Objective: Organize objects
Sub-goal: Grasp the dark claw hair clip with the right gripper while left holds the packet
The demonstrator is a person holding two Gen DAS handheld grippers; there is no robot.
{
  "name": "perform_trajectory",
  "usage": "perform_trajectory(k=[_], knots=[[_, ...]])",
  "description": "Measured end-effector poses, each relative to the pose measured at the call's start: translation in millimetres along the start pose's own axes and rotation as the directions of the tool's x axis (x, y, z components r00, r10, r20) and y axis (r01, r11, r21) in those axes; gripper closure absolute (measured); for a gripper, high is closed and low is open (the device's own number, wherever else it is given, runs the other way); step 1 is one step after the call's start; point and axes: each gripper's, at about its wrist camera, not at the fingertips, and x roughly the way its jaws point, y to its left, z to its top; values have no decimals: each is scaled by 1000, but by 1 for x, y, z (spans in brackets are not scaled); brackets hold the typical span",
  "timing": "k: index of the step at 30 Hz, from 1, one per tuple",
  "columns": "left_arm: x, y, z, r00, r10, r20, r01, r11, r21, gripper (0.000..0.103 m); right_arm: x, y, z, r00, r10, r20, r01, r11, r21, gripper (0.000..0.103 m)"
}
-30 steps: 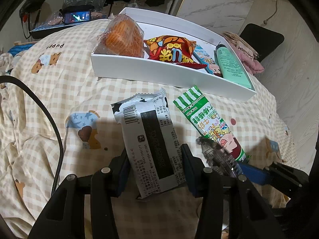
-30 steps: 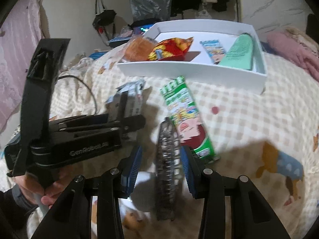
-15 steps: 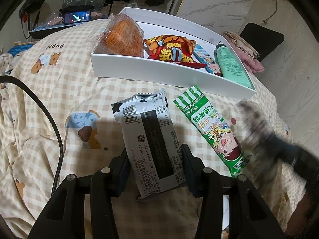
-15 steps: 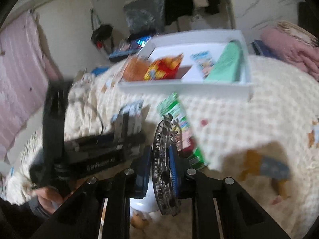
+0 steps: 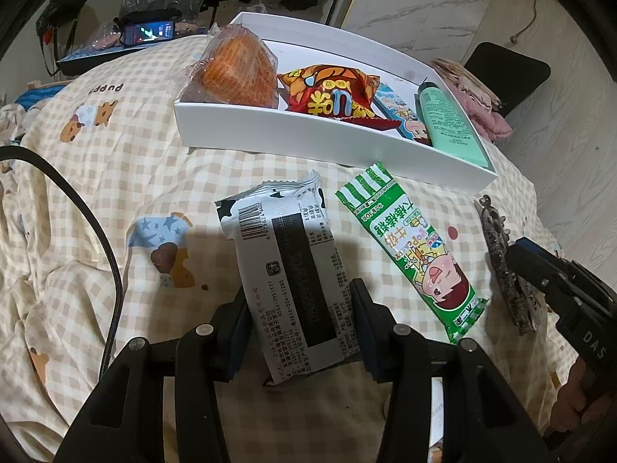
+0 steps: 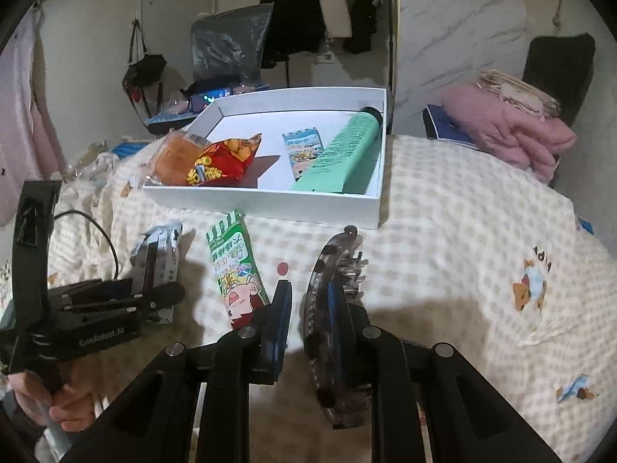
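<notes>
Jaws pinch translucent smoky toothed hair clip point(image 6: 331, 308).

- Cream checked cotton-like bedsheet point(image 5: 127, 162): soft matt cloth, rumpled, printed with cartoon bears.
- White shallow cardboard tray point(image 5: 308, 142): smooth matt walls.
- Black-and-white foil snack packet point(image 5: 293, 266): smooth film with a dull sheen.
- Green striped candy wrapper point(image 5: 416, 250): glossy plastic film.
- Dark translucent plastic hair claw clip point(image 6: 331, 308): hard, shiny, speckled.
- Orange bun in clear wrap point(image 5: 235, 69), at 11 o'clock in the tray: crinkled glossy film.
- Mint-green squeeze tube point(image 6: 343, 154): smooth matt plastic.
- Folded pink blanket point(image 6: 513, 135): fuzzy cloth.
</notes>
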Motion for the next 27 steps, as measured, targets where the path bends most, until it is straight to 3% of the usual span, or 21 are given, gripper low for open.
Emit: perform_trajectory(k=[2,4,5,6,8,11,13,21,24,27], knots=[[0,-1,1,1000,0,0,0,1000,-1,52,-1,2,0,1000,8,-7,-8,1000,-2,81],[1,-1,0,1000,1,-2,-1,1000,-2,51,-1,4,1,1000,8,-3,-8,1000,-5,58],[1,0,0,1000,0,-2,0,1000,-4,52,-1,5,1,1000,-5,5,5,1000,-11,37],[0,0,0,1000,-1,-2,1,1000,-5,52,-2,6,2,1000,-18,12,18,1000,-19,36],[0,1,0,1000,-2,-1,2,1000,-7,52,0,6,2,999,-34,-5,34,999,-29,38],[0,0,0,1000,1,-2,-1,1000,-4,52,9,3,0,999,-24,-49,23,1000,-14,62],[0,1,-1,1000,2,-2,-2,1000,-3,52,15,4,-3,995,-70,-67,67,997,-44,74],[0,-1,-1,1000,11,-10,-11,1000,6,52,14,1,-2,996,-68,-59,66,997,-28,79],[3,-3,-3,999,16,-35,-15,1000,23,43,11,1,-1,996,-74,-51,73,997,-20,79],[6,-11,-6,997,58,-43,-55,996,71,42,10,-1,0,996,-70,-50,70,998,-6,79]])
